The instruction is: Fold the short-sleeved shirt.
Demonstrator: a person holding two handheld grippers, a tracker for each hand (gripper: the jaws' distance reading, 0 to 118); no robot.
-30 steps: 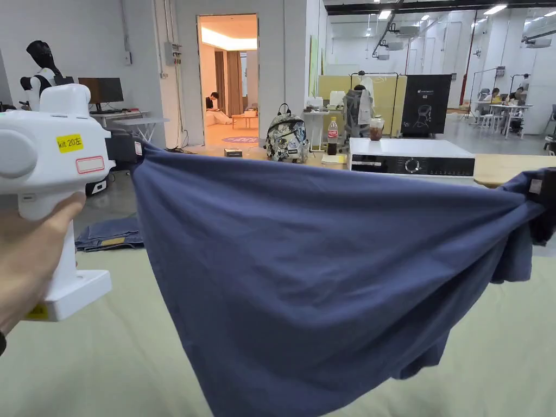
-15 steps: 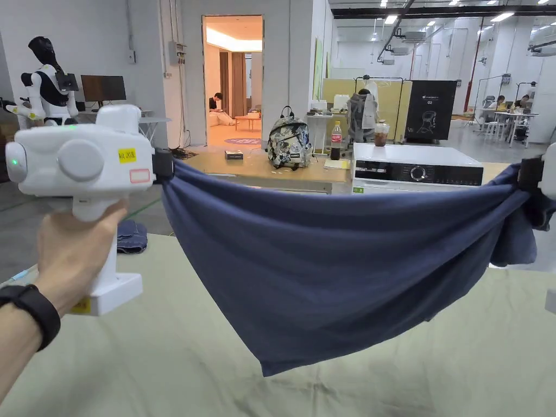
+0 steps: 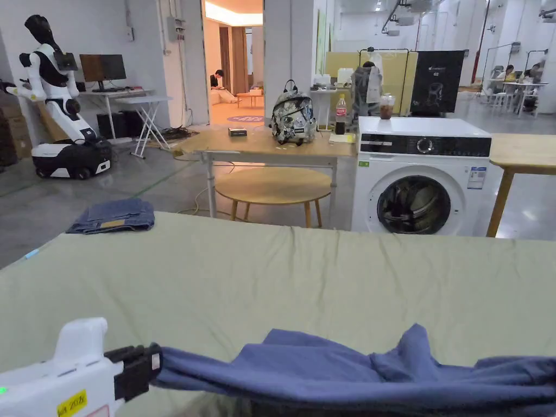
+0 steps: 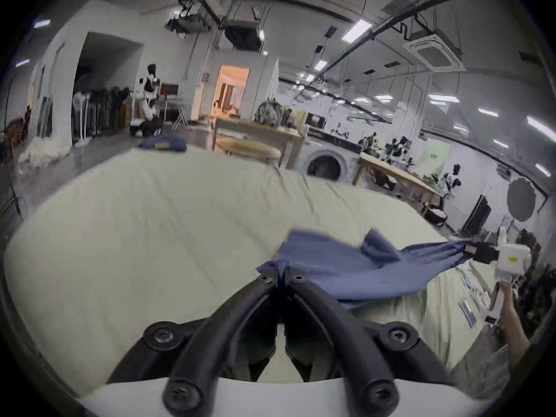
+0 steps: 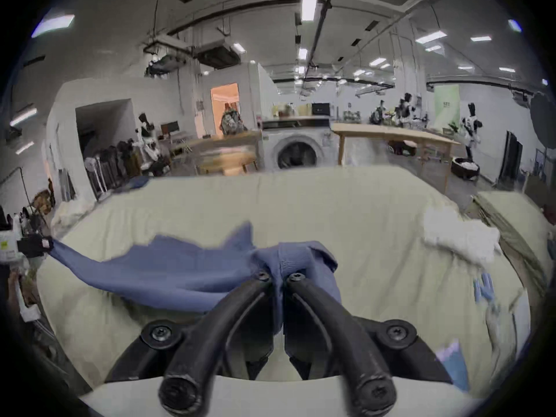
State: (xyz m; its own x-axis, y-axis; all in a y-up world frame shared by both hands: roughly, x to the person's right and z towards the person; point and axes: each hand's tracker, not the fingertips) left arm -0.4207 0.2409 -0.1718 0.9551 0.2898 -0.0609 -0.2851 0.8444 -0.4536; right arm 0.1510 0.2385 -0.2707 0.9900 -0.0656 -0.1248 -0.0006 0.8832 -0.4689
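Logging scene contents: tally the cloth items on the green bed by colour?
Blue shirt, held between left gripper and right gripper: 1
Folded denim garment: 1
White cloth heap: 1
Total: 3

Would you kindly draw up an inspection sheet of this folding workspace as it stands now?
Surface: pale green padded table, lightly creased.
Job's things: blue short-sleeved shirt, bunched, stretched between both claws over the near edge.
Clutter: folded denim jeans at the far left corner; white cloth on the right side.
Grippers: left claw shut on the shirt; right claw shut on the shirt.
Cables: loose cables on the floor by the doorway.
Surroundings: white washing machine, wooden table with a patterned backpack, people seated beyond.
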